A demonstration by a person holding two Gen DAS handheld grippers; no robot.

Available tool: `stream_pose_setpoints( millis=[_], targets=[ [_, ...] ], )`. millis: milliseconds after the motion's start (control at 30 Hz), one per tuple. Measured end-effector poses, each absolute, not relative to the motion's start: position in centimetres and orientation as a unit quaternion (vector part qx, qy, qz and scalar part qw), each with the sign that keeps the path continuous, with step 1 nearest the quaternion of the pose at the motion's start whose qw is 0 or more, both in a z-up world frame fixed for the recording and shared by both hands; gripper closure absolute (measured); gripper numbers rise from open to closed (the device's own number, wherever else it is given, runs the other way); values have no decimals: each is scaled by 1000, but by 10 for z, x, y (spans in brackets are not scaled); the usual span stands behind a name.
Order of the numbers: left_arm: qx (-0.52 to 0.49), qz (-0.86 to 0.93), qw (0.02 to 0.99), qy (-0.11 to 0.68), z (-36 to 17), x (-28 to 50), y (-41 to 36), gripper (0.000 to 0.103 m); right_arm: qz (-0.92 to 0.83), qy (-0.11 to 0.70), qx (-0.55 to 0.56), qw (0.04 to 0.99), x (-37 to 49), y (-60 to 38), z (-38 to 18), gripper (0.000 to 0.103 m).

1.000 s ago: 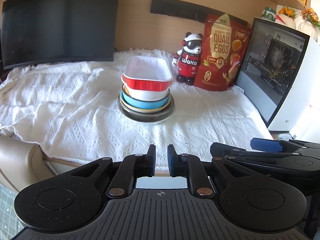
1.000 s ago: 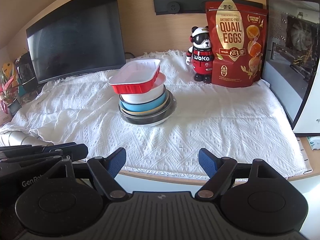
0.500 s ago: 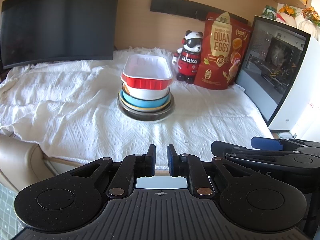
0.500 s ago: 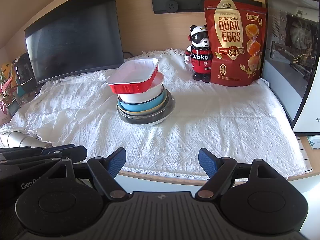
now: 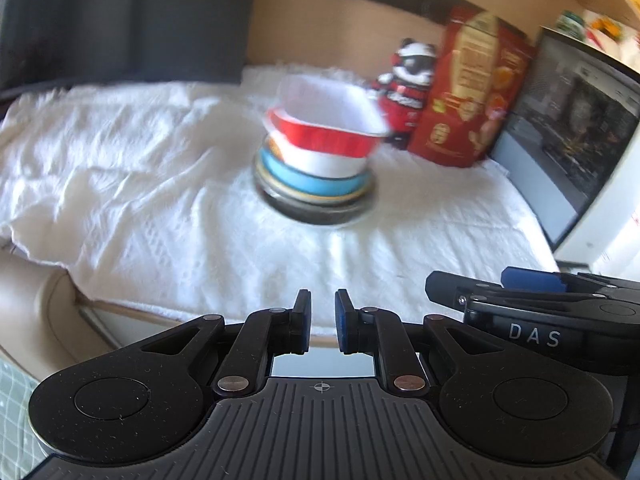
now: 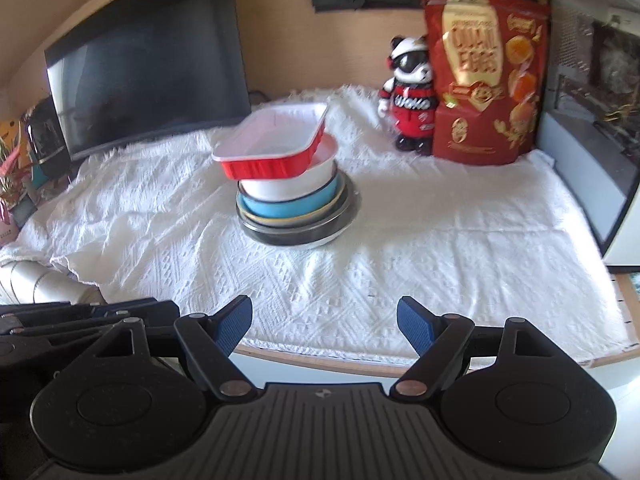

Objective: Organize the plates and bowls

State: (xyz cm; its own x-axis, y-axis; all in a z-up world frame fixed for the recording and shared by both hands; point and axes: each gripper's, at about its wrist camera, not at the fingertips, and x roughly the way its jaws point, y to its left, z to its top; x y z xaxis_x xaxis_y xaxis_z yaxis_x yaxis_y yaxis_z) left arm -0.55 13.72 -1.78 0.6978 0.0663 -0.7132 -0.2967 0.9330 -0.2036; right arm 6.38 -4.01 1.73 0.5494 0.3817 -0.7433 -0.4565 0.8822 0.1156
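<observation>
A stack of dishes stands mid-table on the white cloth [image 6: 420,240]. On top sits a red rectangular tray [image 6: 272,148] [image 5: 328,124] with a white inside. Under it come a white bowl [image 6: 292,186], a blue bowl [image 6: 288,208] [image 5: 308,180], a yellow-rimmed plate and a dark metal pan [image 6: 304,232] [image 5: 316,210]. My left gripper [image 5: 322,322] is shut with nothing between its pads, short of the table's near edge. My right gripper [image 6: 325,322] stands open and empty, also at the near edge. Each gripper shows at the side of the other's view.
A dark monitor [image 6: 148,76] stands at the back left. A panda figurine [image 6: 410,96] and a red quail eggs bag [image 6: 486,76] stand behind the stack to the right. A computer case [image 6: 596,112] bounds the right side. A pale cushioned edge [image 5: 36,312] lies at the near left.
Both grippers have moved forward and slightly down toward the table, the left one more. The stack looks larger and the left view is now blurred. Neither gripper's jaws changed.
</observation>
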Motion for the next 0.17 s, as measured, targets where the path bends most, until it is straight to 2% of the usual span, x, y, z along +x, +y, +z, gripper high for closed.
stream_pose_setpoints(
  millis=[167],
  targets=[
    [-196,198,897,343,-12,-3,247,87,293,411,-50,862,89,25,7,23]
  ],
)
